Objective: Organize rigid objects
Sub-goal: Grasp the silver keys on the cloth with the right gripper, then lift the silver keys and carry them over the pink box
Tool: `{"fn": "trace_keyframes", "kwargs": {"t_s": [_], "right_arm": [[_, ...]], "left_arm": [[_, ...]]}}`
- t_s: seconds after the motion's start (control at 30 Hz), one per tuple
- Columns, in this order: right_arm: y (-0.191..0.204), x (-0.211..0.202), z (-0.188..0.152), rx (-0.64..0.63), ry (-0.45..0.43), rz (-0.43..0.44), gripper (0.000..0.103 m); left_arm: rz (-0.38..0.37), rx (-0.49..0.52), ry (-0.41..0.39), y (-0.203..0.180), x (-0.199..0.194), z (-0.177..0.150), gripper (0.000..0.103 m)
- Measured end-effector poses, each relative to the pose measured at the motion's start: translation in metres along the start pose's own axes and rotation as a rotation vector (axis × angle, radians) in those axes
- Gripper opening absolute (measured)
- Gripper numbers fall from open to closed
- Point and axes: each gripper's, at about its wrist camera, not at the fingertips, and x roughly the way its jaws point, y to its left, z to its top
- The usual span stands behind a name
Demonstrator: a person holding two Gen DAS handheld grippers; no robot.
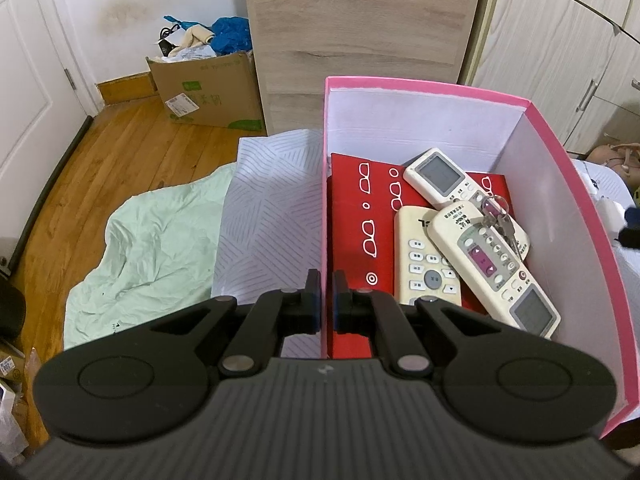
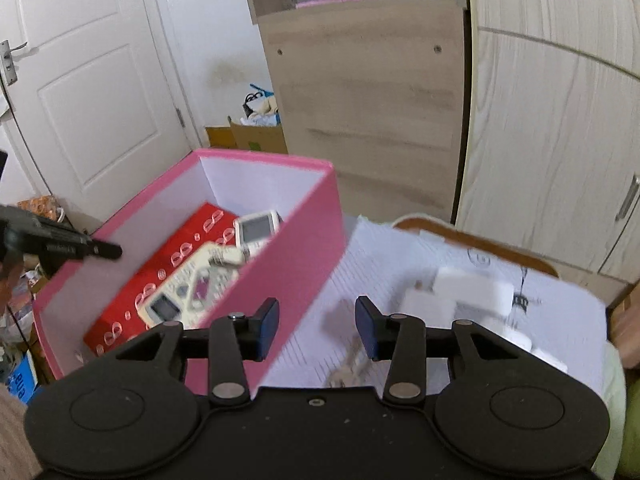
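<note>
Now my left gripper (image 1: 327,300) pinches the box (image 1: 576,216) wall with jaws nearly shut, steadying it. My right gripper (image 2: 317,326) is half open and empty; I should settle squarely over the keys (image 2: 348,364) on the bed before closing

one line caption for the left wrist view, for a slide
Left gripper shut on the pink box wall; three remotes and keys inside.

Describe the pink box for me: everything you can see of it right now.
The pink box is an open, lidless rectangular carton, apparently cardboard, pink outside and on its rim, white inside. It stands upright on a striped white cloth. Inside lie a red packet with white glasses motifs, three white remote controls and a bunch of keys. The left gripper is shut on its near wall.
</note>
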Motion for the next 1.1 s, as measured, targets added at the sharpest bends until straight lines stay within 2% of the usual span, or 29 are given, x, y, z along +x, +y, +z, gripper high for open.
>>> {"fn": "trace_keyframes", "kwargs": {"t_s": [0.2,0.43,0.6,0.67,0.9,1.1], "right_arm": [[-0.008,0.019,-0.028,-0.071,0.074,0.024,0.047],[-0.017,0.055,-0.047,-0.056,0.125,0.007,0.046],[-0.007,0.055,-0.045,-0.133,0.077,-0.066,0.006],[-0.004,0.047,-0.039,-0.133,0.056,-0.068,0.005],[-0.007,0.014,-0.015,-0.01,-0.056,0.022,0.005],[0.009,-0.018,0.003,-0.017,-0.188,0.074,0.005]], "left_arm": [[-0.003,-0.009,0.006,-0.001,0.001,0.001,0.004],[0.006,-0.006,0.005,0.0,0.002,0.0,0.004],[0.006,-0.003,0.005,0.0,0.002,0.0,0.004],[0.006,-0.002,0.005,0.001,0.002,0.0,0.004],[0.007,-0.001,0.004,0.002,0.001,-0.001,0.004],[0.004,-0.012,-0.002,0.002,0.0,-0.002,0.003]]}}
